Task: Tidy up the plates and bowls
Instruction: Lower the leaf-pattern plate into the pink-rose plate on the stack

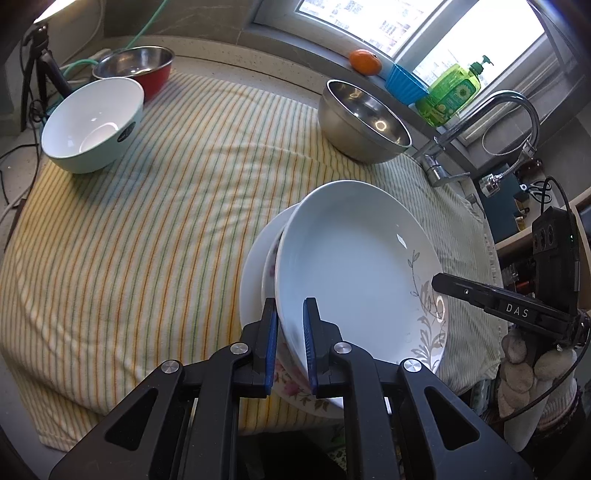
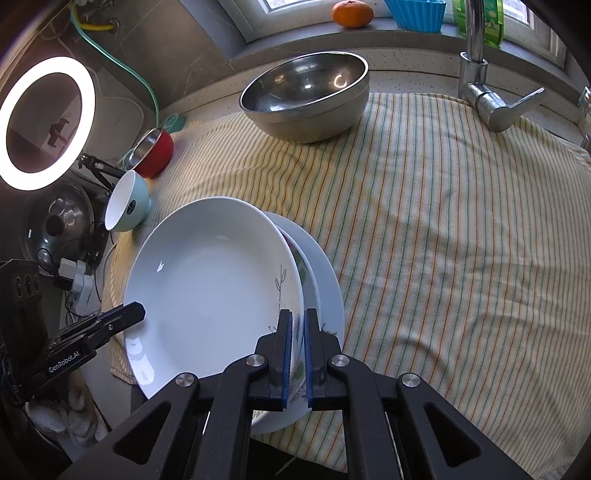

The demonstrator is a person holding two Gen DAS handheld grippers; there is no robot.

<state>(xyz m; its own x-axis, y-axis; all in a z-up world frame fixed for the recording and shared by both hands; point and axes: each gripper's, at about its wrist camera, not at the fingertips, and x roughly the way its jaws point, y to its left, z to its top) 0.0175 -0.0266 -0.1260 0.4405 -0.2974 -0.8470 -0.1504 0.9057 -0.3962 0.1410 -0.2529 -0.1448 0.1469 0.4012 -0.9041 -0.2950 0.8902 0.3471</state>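
Striped towel (image 1: 147, 240) by the window: plates nearly stacked, bowls still scattered.
Your left gripper (image 1: 290, 343) and right gripper (image 2: 298, 354) each pinch the top plate (image 1: 354, 273), tilted over two others; steel bowl (image 1: 364, 122), white bowl (image 1: 92, 125) and red bowl (image 1: 147, 70) remain apart.

Daylight pours in from the window (image 1: 388, 22) at the top of the left wrist view, where the panes are blown out to white. A ring light (image 2: 48, 123) glows hard white at the upper left of the right wrist view, its rim overexposed. Small glints sit on the steel bowl (image 2: 306, 96) and the top plate (image 1: 354, 266). The striped towel (image 2: 443, 229) shows soft shadows in its folds. Both views are sharp in the middle, bend strongly outward, and darken to black at the corners.
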